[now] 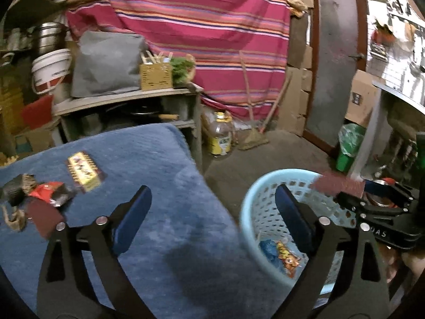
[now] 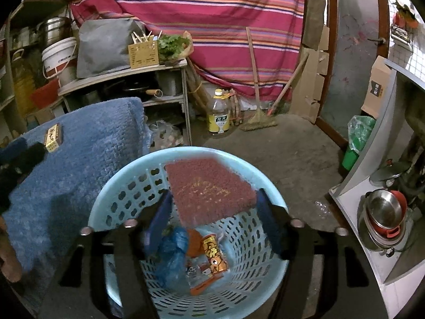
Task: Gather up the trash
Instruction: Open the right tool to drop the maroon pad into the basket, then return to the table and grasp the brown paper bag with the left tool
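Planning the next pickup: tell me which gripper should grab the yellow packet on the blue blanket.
Left. The left gripper hangs open above the blue blanket near the yellow packet; the right gripper is over the basket with a maroon sheet.

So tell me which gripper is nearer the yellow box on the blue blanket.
Left. The left gripper hangs over the blanket just right of the yellow box; the right gripper is over the basket.

I'm in a cramped home kitchen/storeroom: steel pots (image 2: pixel 383 212) on the counter, oil bottle (image 2: pixel 218 115) and broom (image 2: pixel 259 118) on bare concrete floor, striped cloth (image 2: pixel 212 13) as wall, cluttered shelf (image 2: pixel 127 73)
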Available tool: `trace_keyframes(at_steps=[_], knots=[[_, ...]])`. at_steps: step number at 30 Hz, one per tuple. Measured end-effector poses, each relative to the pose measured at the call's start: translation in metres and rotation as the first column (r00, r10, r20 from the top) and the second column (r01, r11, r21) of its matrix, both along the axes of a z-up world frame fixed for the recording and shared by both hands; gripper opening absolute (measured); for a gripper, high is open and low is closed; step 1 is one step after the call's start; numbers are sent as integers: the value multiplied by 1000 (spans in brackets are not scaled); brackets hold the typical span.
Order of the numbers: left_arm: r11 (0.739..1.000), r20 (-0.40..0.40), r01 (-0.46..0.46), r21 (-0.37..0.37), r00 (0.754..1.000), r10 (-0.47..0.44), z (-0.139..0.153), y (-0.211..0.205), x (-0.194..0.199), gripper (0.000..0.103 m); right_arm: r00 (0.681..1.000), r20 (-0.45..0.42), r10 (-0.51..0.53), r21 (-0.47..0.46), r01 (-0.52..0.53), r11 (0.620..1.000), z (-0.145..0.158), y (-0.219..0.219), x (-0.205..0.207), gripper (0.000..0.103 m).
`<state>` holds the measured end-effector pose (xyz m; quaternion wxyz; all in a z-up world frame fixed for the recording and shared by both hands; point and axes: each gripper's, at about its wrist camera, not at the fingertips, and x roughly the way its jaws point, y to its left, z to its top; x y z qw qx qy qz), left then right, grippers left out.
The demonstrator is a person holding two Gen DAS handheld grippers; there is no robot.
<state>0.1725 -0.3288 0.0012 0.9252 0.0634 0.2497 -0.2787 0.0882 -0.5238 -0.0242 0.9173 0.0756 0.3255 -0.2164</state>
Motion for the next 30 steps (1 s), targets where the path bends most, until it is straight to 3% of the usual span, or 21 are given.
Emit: trace_keyframes(at_steps=[2, 9, 16, 19, 24, 30], knots=[[999, 24, -32, 11, 999, 32, 3, 14, 0, 95, 1000, 2, -12, -17, 13, 1000, 0, 4, 1, 84], [991, 57, -122, 47, 991, 119, 7, 64, 8, 96, 1000, 17, -17, 15, 17, 1000, 0, 15, 8, 86], [975, 80, -216, 41, 974, 213, 7, 127, 19, 96, 997, 52, 51, 37, -53, 998, 4, 55, 31, 89], [959, 97, -283, 32, 956, 278, 5, 156, 25, 96, 994, 53, 92, 34, -94, 995, 4, 80, 46, 89], [937, 42, -346, 55, 938, 344, -7, 201, 47, 96, 986, 56, 160, 20, -161, 987, 1, 125, 73, 89], [901, -68, -429, 72, 899, 433, -29, 265, 80, 98, 975, 45, 219, -7, -219, 976, -3, 169, 104, 89]])
